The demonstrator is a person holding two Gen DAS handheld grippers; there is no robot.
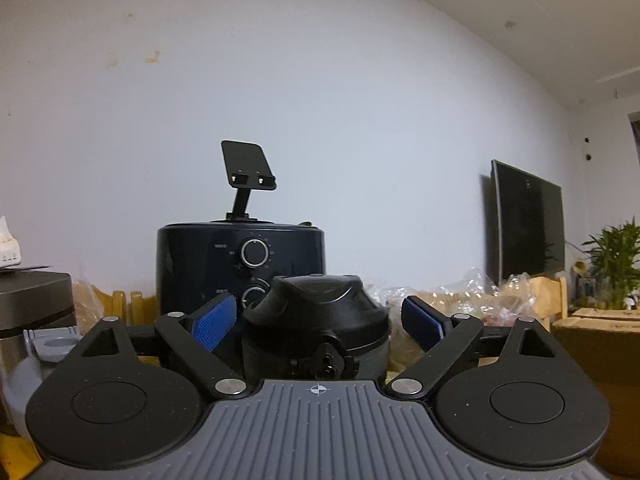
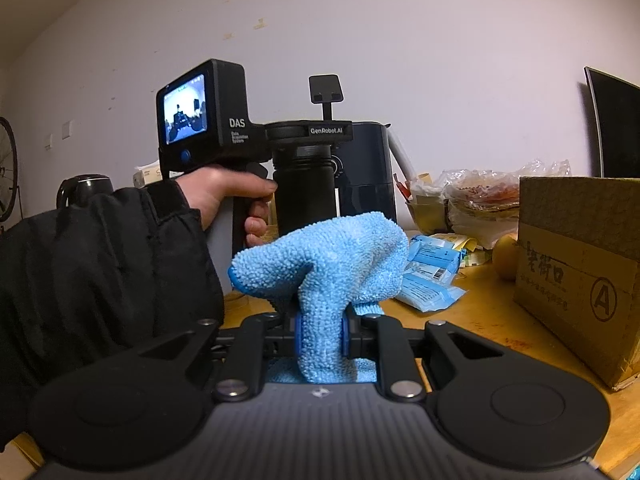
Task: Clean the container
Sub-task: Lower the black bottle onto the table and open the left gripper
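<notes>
In the left wrist view a black container with a domed black lid [image 1: 316, 320] stands upright between the blue pads [image 1: 214, 322] of my left gripper [image 1: 318, 322]. The jaws are open, with a gap on each side of the lid. Seen from the right wrist, the same container [image 2: 304, 196] rises on the table beyond a light blue microfibre cloth [image 2: 320, 264]. A hand in a black sleeve [image 2: 224, 196] holds the left gripper [image 2: 316, 132] over it, hiding its top. My right gripper [image 2: 320, 336] is shut on the cloth, which bunches up above the fingers.
A dark air fryer [image 1: 240, 264] with a phone stand [image 1: 246, 168] on top stands behind the container. On the wooden table [image 2: 480, 320] are a cardboard box [image 2: 580, 272], blue packets [image 2: 432, 272] and plastic bags [image 2: 480, 192]. A kettle [image 2: 86, 190] is at the left, a TV [image 1: 528, 220] on the wall.
</notes>
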